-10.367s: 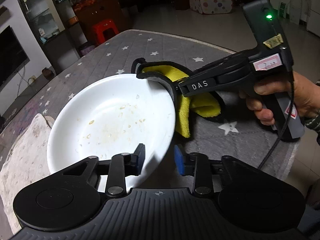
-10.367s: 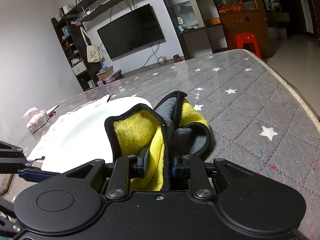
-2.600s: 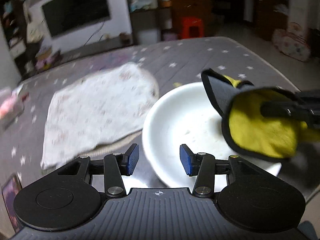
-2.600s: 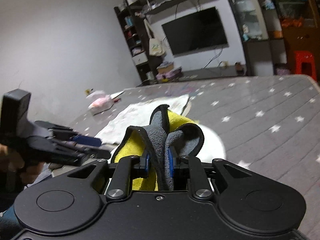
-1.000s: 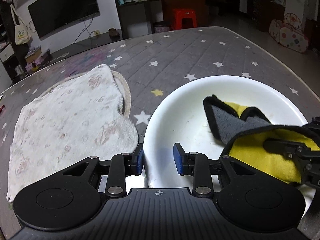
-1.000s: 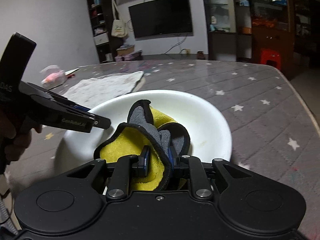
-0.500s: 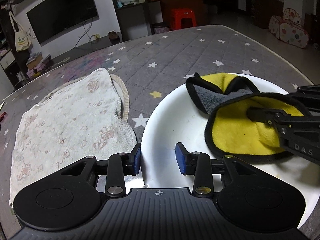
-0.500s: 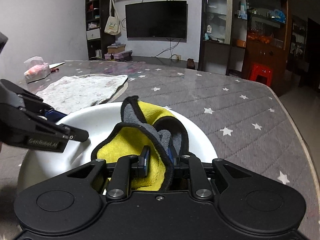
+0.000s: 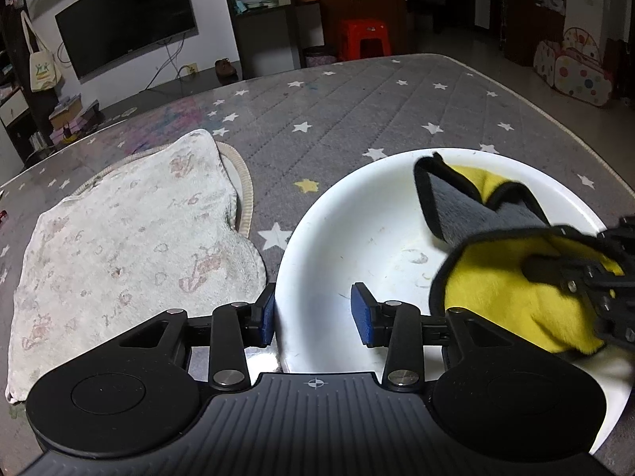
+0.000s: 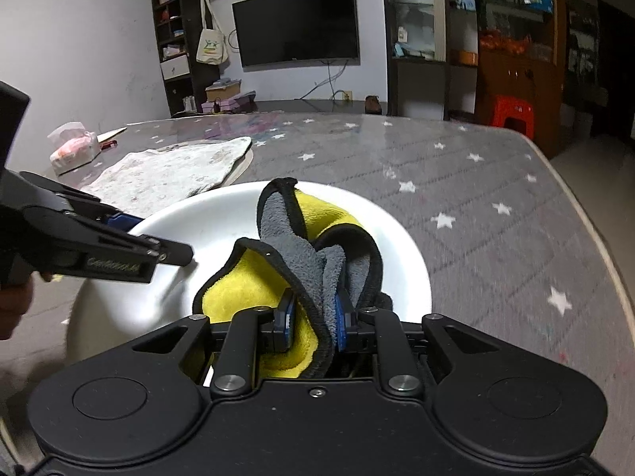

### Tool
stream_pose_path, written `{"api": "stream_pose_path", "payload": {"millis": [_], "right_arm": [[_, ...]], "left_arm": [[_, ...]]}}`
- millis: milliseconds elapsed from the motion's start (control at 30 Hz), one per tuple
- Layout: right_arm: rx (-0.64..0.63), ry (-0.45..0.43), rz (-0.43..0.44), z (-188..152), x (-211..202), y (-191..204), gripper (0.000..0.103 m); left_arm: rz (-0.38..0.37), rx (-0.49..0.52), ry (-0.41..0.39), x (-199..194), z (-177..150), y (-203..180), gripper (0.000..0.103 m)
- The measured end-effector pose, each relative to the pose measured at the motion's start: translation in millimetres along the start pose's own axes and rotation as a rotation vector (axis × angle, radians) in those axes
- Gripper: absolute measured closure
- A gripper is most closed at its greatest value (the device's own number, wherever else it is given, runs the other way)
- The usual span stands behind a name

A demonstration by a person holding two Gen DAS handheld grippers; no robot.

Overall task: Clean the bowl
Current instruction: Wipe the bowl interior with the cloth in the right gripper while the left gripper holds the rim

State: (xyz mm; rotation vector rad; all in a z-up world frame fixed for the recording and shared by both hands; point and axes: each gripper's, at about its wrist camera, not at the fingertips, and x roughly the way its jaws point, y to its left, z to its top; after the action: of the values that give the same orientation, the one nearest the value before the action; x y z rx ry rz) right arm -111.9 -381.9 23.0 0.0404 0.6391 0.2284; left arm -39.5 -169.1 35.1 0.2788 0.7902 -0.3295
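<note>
A white bowl (image 9: 357, 218) (image 10: 401, 250) sits on the grey starred table. Its near-left rim lies between the blue pads of my left gripper (image 9: 315, 317). The jaws are opening: the right pad stands clear of the rim and the left pad is right beside it. My right gripper (image 10: 311, 321) is shut on a folded yellow and grey cloth (image 10: 246, 281) (image 9: 504, 289), which rests inside the bowl on its right side. Faint smears mark the bowl's bottom (image 9: 412, 256). In the right wrist view the left gripper's fingers (image 10: 119, 254) reach over the bowl's left rim.
A white patterned towel (image 9: 127, 246) (image 10: 170, 174) lies on a mat left of the bowl. A tissue pack (image 10: 73, 150) sits at the far left. The table's edge (image 9: 555, 119) curves close on the right. A person's hand (image 10: 16, 301) holds the left gripper.
The left jaws have widened around the bowl's rim. The right gripper has swept the cloth across the inside of the bowl, out toward the far rim and back to the right side.
</note>
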Motion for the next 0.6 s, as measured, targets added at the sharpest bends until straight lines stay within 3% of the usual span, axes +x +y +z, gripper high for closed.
{"api": "stream_pose_path", "payload": {"millis": [367, 600], "right_arm": [[0.021, 0.058, 0.054, -2.7, -16.2, 15.4, 0.079], [-0.023, 0.051, 0.005, -0.7, -12.5, 11.3, 0.080]], "left_arm": [[-0.019, -0.014, 0.001, 3.0, 0.2, 2.8, 0.063], [-0.022, -0.009, 0.000, 3.2, -1.0, 3.3, 0.063]]}}
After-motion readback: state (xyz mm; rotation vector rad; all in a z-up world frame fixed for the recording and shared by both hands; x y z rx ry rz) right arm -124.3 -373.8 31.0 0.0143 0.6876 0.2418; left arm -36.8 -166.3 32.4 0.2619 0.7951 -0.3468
